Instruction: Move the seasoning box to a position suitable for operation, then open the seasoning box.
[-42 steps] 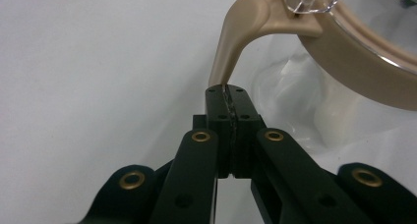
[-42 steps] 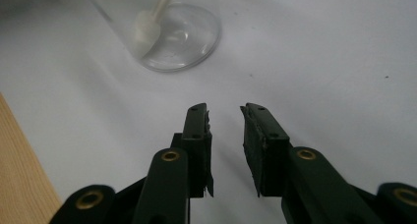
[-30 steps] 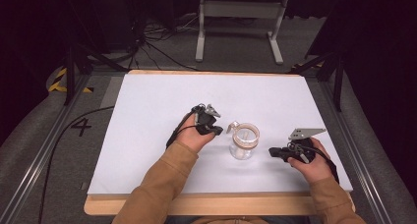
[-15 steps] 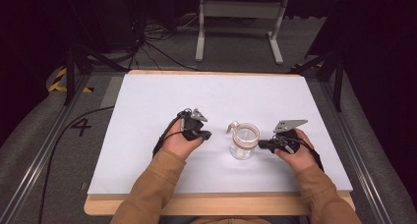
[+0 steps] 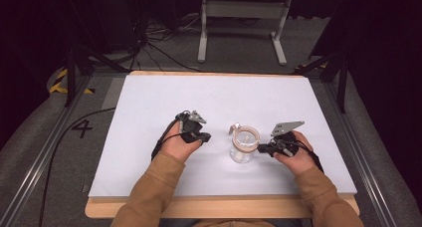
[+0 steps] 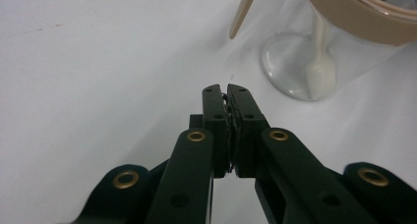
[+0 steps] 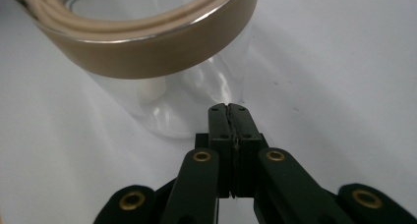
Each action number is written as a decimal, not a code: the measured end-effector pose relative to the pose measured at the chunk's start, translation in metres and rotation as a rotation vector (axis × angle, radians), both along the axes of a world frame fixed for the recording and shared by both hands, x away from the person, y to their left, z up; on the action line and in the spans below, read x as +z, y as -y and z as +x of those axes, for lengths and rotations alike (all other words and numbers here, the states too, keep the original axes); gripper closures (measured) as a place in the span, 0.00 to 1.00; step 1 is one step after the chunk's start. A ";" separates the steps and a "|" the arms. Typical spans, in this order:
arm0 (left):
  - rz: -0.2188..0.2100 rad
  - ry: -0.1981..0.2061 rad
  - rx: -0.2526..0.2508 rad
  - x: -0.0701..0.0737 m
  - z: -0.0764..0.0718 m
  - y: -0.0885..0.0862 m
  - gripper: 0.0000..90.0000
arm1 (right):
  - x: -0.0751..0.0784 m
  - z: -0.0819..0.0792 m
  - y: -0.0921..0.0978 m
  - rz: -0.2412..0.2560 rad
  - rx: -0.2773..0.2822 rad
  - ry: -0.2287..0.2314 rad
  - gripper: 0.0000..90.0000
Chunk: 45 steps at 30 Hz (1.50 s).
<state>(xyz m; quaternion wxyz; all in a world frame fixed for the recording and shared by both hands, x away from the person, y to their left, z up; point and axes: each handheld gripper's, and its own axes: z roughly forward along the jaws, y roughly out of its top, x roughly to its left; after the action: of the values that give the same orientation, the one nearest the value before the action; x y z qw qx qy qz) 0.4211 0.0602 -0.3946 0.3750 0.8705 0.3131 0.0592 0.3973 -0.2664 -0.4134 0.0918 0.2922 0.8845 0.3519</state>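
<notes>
Right gripper (image 5: 262, 148) now closer beside jar (image 5: 243, 146)

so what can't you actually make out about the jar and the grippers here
- Glass jar, high view: too small to tell what the white piece inside is.
- Jar rim, right gripper view: cut off by the top edge, so the opening is unseen.
- Left gripper view: the jar's top runs off the upper right corner.
- Right gripper, high view: fingers too small to tell whether they touch the jar.
</notes>
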 end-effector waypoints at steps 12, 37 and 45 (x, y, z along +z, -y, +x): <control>-0.005 -0.009 0.010 0.001 0.001 -0.003 0.97 | 0.002 -0.012 -0.022 -0.029 0.074 -0.008 1.00; -0.167 0.056 -0.052 0.026 0.004 -0.012 0.99 | 0.010 -0.019 -0.010 0.026 0.059 0.001 1.00; -0.268 0.112 -0.117 0.039 0.010 0.005 1.00 | 0.014 -0.034 -0.001 0.037 0.029 0.013 1.00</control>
<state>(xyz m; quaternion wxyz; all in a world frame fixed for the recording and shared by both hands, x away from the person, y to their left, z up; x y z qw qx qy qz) 0.4315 0.0554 -0.3559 0.5074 0.8248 0.2456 0.0434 0.3630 -0.2658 -0.3999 0.0871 0.2786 0.8815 0.3712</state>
